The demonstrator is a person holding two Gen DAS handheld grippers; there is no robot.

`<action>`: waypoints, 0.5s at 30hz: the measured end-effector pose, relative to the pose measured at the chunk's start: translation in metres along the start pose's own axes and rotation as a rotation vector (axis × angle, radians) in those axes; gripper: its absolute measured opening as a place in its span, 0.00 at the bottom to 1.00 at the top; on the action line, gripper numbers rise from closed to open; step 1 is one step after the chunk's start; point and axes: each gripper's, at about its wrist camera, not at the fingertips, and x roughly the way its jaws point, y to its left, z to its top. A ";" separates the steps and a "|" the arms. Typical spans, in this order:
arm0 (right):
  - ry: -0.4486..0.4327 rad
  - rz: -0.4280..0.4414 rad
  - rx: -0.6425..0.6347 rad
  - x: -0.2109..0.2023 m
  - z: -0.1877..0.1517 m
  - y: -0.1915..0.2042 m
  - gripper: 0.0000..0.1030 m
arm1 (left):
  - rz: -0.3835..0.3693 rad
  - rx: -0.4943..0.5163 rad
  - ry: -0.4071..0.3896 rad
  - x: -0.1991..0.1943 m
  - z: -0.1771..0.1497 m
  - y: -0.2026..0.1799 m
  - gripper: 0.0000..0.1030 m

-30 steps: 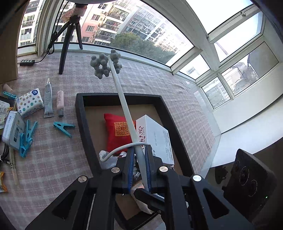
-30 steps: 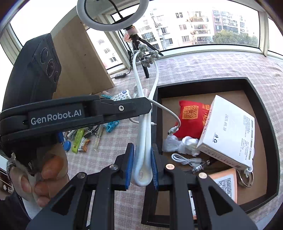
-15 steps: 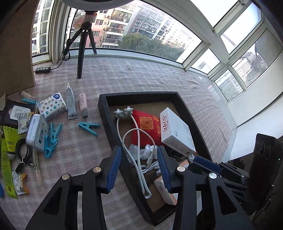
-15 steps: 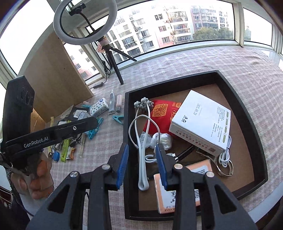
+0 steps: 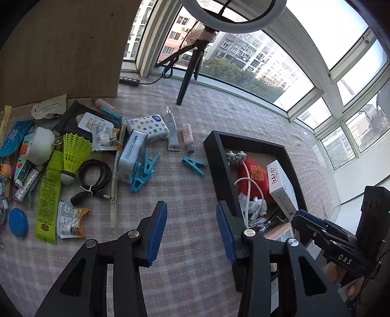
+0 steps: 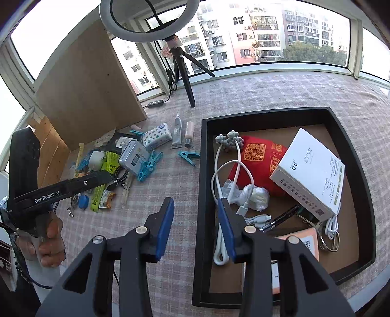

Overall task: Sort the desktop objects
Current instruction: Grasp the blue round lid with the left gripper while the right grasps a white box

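The white looped massager lay in the black tray, just ahead of the right gripper, touching the red pouch beside the white box. Both grippers stood wide apart, holding nothing. Ahead-left of the left gripper lay teal clothespins and a shuttlecock

Home setting, enclosed apartment balcony / sunroom. Wraparound windows look onto high-rise residential blocks. Checked tablecloth, ring light on tripod, household clutter: tissue pack, clothes pegs, shuttlecock, snack wrappers.
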 end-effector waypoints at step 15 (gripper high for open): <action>0.057 0.027 -0.109 0.074 0.028 0.111 0.47 | 0.290 -0.207 -0.085 -0.056 -0.053 0.175 0.38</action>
